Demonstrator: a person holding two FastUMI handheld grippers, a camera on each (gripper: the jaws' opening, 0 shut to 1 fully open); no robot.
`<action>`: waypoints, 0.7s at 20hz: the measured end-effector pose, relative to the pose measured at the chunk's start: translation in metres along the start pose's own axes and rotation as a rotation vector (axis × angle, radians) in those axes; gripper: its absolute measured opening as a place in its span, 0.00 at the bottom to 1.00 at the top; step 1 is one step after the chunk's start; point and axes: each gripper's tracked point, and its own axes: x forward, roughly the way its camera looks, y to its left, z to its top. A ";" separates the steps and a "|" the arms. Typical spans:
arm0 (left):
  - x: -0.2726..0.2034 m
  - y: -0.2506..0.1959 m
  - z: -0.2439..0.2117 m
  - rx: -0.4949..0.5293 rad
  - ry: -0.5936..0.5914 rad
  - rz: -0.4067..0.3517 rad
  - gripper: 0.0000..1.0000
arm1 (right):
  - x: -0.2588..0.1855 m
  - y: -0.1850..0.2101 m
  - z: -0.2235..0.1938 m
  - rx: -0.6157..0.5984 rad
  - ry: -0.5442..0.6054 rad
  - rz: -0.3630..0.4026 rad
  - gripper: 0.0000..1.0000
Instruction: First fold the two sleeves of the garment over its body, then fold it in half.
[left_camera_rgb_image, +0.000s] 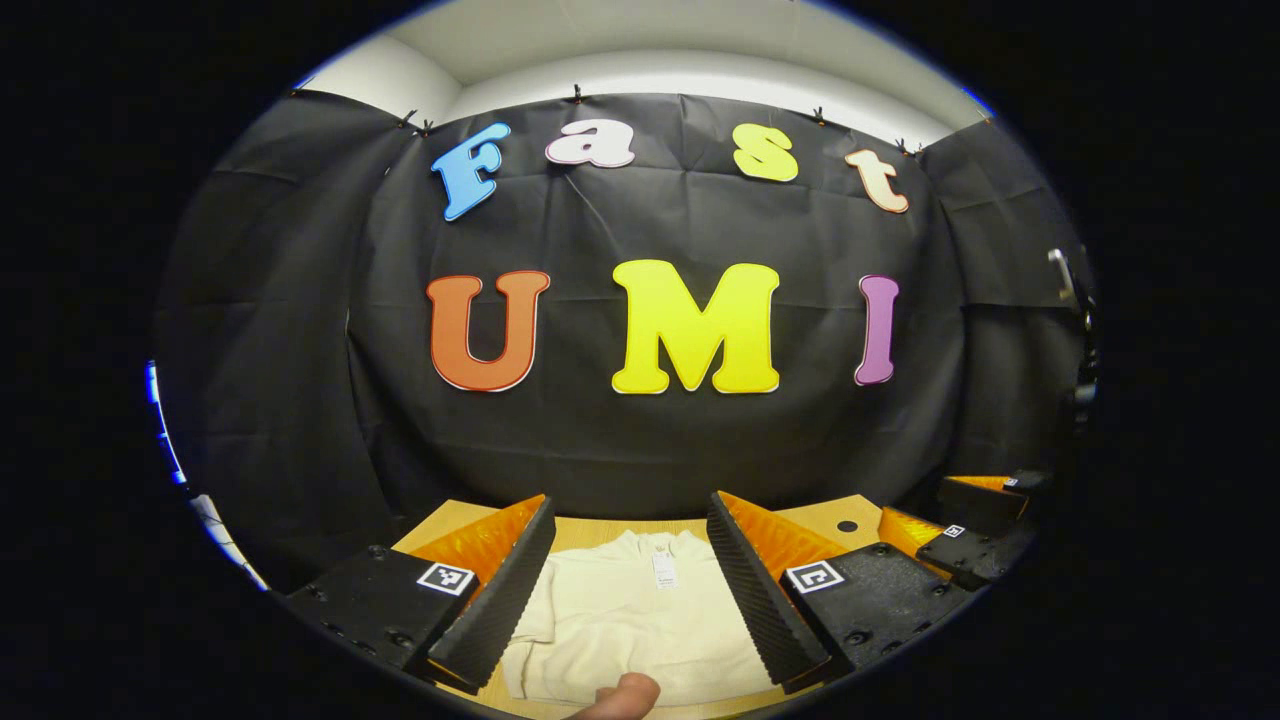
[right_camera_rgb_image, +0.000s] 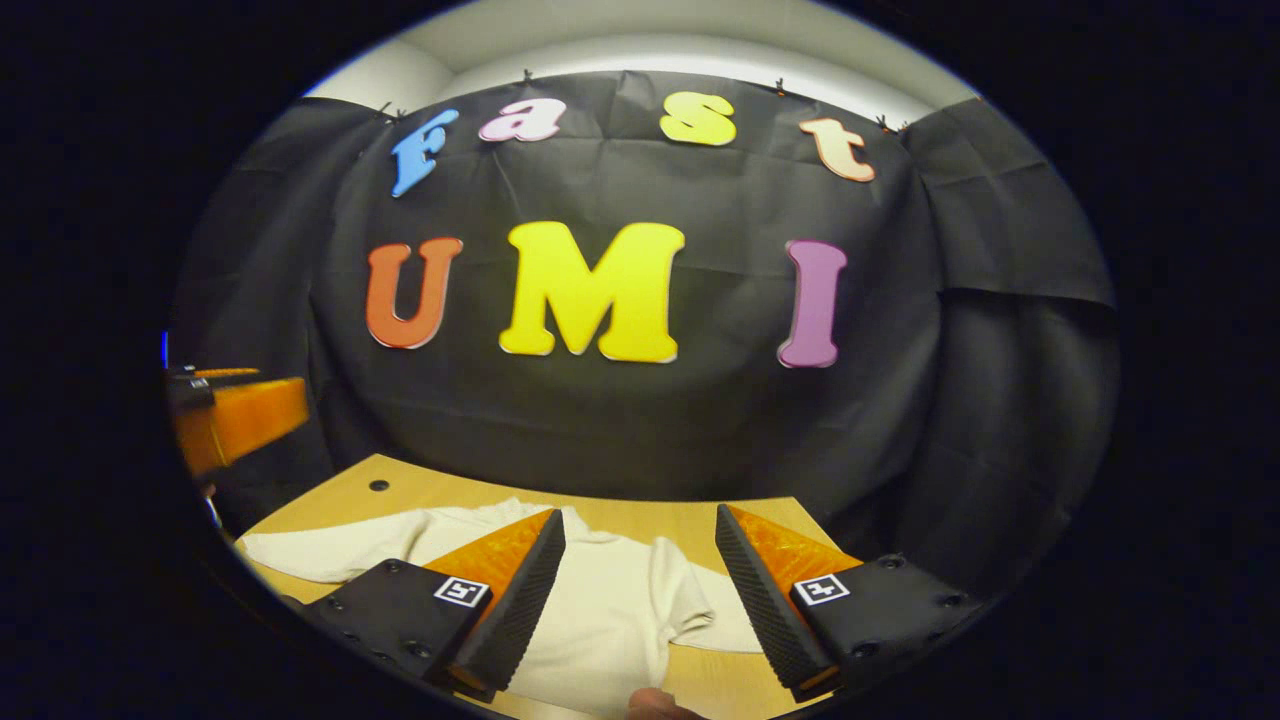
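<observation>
So there's a cream-white short-sleeved knit garment (left_camera_rgb_image: 640, 620) lying flat on a light wooden table (left_camera_rgb_image: 450, 520), with its collar end pointing toward the black cloth wall (left_camera_rgb_image: 640, 440) at the back, and you can see a small white tag just inside the neckline. In the left gripper view, the left gripper (left_camera_rgb_image: 630, 585) hangs above the middle of the garment with its two fingers spread wide apart, nothing between them, the fabric showing through the gap and not touching either finger as far as I can tell. A fingertip (left_camera_rgb_image: 625, 695) of the person's hand pokes in at the very bottom edge, right over the near hem. Off on the right side of that same view sits the other gripper, the right gripper (left_camera_rgb_image: 975, 530), hovering near the table's right edge, close to a small dark hole (left_camera_rgb_image: 847, 525) in the tabletop. In the right gripper view, the right gripper (right_camera_rgb_image: 640, 585) is also wide open and empty, held above the garment's (right_camera_rgb_image: 600, 610) right sleeve (right_camera_rgb_image: 685, 595), which sticks out sideways onto bare table (right_camera_rgb_image: 640, 520), unfolded. The far sleeve stretches away to the left along the wood, also lying out flat. At the left edge of that view the left gripper (right_camera_rgb_image: 235, 420) shows up higher, well apart from the cloth.
</observation>
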 end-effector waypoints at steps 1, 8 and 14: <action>0.002 -0.003 0.001 0.008 -0.001 0.011 0.97 | 0.009 -0.030 -0.019 0.018 0.024 -0.038 0.94; 0.000 -0.049 -0.010 0.001 0.043 0.085 0.97 | 0.065 -0.251 -0.193 0.073 0.359 -0.318 0.94; -0.014 -0.064 -0.013 -0.013 0.030 0.136 0.97 | 0.074 -0.290 -0.277 0.169 0.587 -0.324 0.94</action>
